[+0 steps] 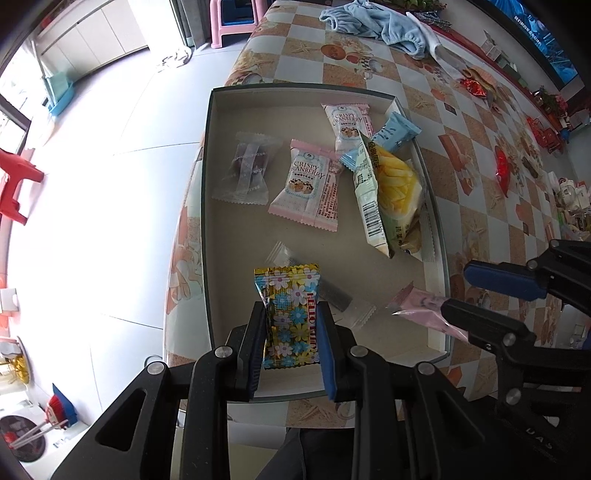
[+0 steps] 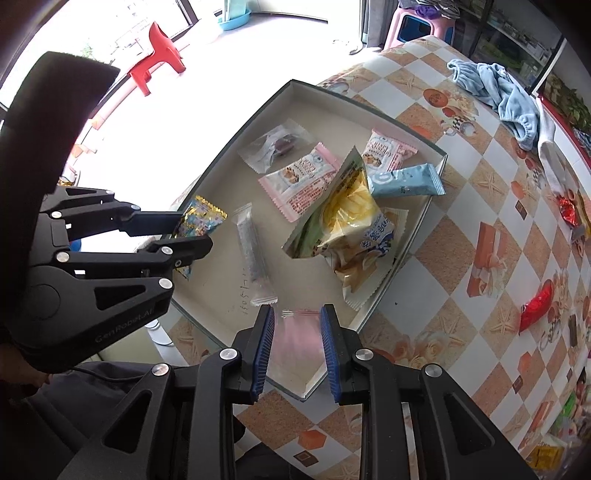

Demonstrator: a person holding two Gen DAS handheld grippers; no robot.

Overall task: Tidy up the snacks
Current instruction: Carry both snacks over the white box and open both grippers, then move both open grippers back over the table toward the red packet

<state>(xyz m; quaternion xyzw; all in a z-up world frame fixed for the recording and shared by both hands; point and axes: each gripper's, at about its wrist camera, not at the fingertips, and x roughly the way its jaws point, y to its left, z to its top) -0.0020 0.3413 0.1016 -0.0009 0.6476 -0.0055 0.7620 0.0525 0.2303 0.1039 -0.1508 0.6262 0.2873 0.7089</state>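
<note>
A shallow beige box [image 1: 221,258] [image 2: 258,118] sits at the table's near corner and holds several snack packets: two pink cranberry packets [image 1: 310,188], a clear dark-candy packet [image 1: 245,171], a blue packet [image 1: 391,138], a yellow chip bag [image 1: 391,192] and a clear stick packet [image 2: 253,254]. My left gripper [image 1: 291,325] [image 2: 177,236] is shut on a gold flowered Hello Kitty packet [image 1: 290,317] above the box's near end. My right gripper [image 2: 297,350] is shut on a pink translucent packet [image 2: 299,336] [image 1: 424,306] over the box's near right edge.
The table has a checkered orange-and-white cloth [image 2: 461,258]. Red wrapped snacks [image 2: 535,306] lie on it to the right. A blue towel [image 1: 373,22] lies at the far end. Red [image 2: 159,48] and pink [image 1: 232,22] stools stand on the floor beyond.
</note>
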